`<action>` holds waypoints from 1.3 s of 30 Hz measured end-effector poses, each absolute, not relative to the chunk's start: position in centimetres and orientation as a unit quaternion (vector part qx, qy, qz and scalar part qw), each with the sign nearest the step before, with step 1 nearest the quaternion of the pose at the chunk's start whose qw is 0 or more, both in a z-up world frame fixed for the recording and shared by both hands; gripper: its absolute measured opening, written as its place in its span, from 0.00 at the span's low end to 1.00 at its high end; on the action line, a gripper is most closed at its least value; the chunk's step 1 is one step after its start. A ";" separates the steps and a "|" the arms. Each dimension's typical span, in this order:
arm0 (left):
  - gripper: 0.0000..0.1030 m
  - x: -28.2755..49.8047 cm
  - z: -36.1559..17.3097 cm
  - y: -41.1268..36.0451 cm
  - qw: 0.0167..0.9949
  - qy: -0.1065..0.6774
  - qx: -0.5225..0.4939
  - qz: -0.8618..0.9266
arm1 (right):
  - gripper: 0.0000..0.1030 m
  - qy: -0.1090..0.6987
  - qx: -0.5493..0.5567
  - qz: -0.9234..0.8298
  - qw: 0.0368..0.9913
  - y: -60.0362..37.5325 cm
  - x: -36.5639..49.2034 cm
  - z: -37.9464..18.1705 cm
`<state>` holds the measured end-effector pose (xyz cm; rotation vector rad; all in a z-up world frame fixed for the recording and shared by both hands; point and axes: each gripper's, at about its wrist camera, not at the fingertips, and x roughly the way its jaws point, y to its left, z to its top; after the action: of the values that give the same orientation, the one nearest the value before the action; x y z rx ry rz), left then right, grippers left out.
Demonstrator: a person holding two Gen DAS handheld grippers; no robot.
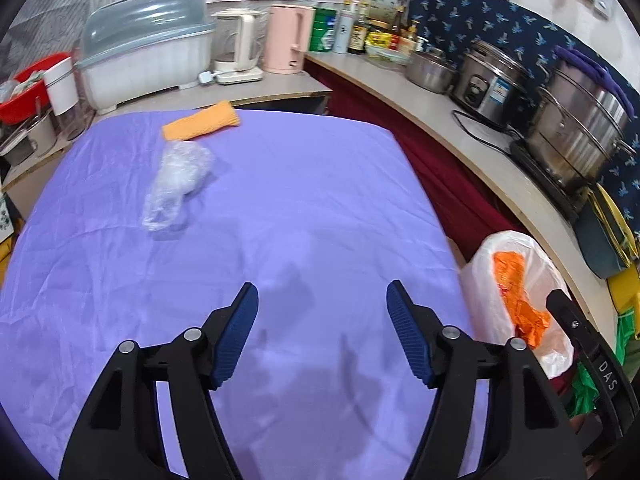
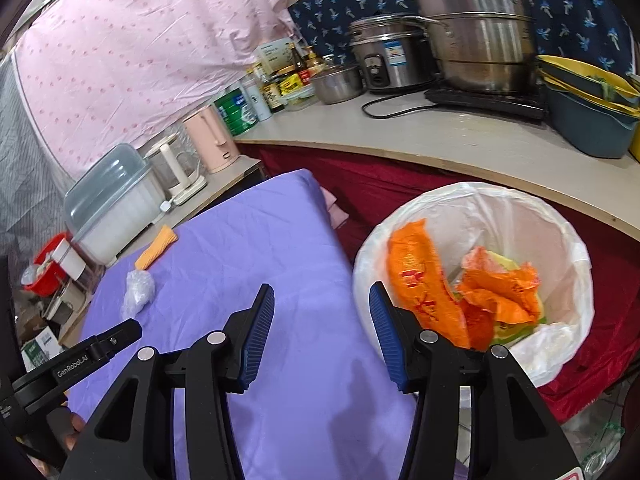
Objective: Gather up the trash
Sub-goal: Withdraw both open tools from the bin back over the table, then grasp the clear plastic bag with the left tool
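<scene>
A crumpled clear plastic wrap [image 1: 176, 182] lies on the purple-covered table [image 1: 300, 208], with an orange folded cloth [image 1: 202, 120] just behind it. My left gripper [image 1: 322, 320] hovers open over the table's near side, nothing between its blue pads. To the table's right stands a bin lined with a white bag [image 2: 552, 216], holding orange wrappers [image 2: 424, 280] and green scraps. My right gripper [image 2: 322, 320] is open and empty over the table's right edge, beside the bin. The wrap [image 2: 138, 294] and cloth [image 2: 156, 248] show far left in the right wrist view.
A curved counter [image 1: 432, 108] wraps round the back and right, carrying steel pots [image 1: 580, 128], a rice cooker [image 1: 490, 84], bottles, a pink kettle [image 1: 286, 38] and a lidded dish rack [image 1: 148, 48]. Dark red cloth [image 2: 392, 188] hangs below the counter. A red basket [image 1: 24, 88] sits far left.
</scene>
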<state>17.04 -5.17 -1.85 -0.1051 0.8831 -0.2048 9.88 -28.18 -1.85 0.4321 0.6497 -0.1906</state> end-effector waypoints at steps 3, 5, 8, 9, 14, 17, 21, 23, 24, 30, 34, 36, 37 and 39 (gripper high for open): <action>0.62 17.9 -2.1 -2.8 0.899 0.427 -0.058 -0.082 | 0.47 0.323 0.206 -0.080 0.920 -26.6 11.0 -2.1; 0.62 18.5 -2.3 -1.2 0.900 0.427 -0.060 -0.069 | 0.47 0.328 0.201 -0.071 0.920 -25.2 12.1 -2.4; 0.64 19.4 -2.7 1.0 0.900 0.427 -0.067 -0.054 | 0.47 0.337 0.194 -0.057 0.920 -23.2 13.7 -2.8; 0.65 19.9 -2.9 1.7 0.900 0.428 -0.069 -0.048 | 0.47 0.339 0.194 -0.053 0.919 -22.7 14.1 -3.0; 0.65 22.1 -4.2 4.8 0.898 0.433 -0.071 -0.024 | 0.47 0.354 0.188 -0.031 0.916 -19.8 17.2 -4.1; 0.68 23.7 -5.1 6.1 0.897 0.437 -0.072 -0.012 | 0.47 0.361 0.184 -0.022 0.914 -18.5 18.9 -4.7; 0.68 25.7 -6.3 7.1 0.892 0.445 -0.078 -0.006 | 0.47 0.370 0.181 -0.009 0.911 -16.9 21.2 -5.6; 0.68 26.6 -6.8 7.6 0.890 0.449 -0.081 -0.005 | 0.47 0.373 0.180 -0.004 0.910 -16.3 22.3 -6.0; 0.68 27.2 -7.2 7.7 0.888 0.451 -0.084 -0.004 | 0.47 0.375 0.180 -0.002 0.910 -16.0 22.8 -6.2; 0.68 29.5 -8.4 8.1 0.885 0.457 -0.091 -0.009 | 0.47 0.385 0.177 0.007 0.906 -14.8 25.6 -7.4; 0.60 30.8 -8.9 8.3 0.883 0.459 -0.093 -0.015 | 0.47 0.390 0.175 0.013 0.904 -13.9 27.0 -8.0; 0.45 31.3 -9.2 8.4 0.881 0.463 -0.094 -0.021 | 0.47 0.392 0.172 0.017 0.903 -13.4 27.6 -8.3; 0.38 31.5 -9.4 8.4 0.879 0.467 -0.094 -0.024 | 0.47 0.393 0.171 0.019 0.903 -13.2 27.9 -8.3; 0.10 31.8 -9.6 8.6 0.875 0.473 -0.095 -0.032 | 0.47 0.395 0.167 0.023 0.903 -12.6 28.4 -8.5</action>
<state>31.77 8.57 -9.57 -0.1987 0.9869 -0.0671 28.43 -12.61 -8.47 0.3454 0.8162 0.0476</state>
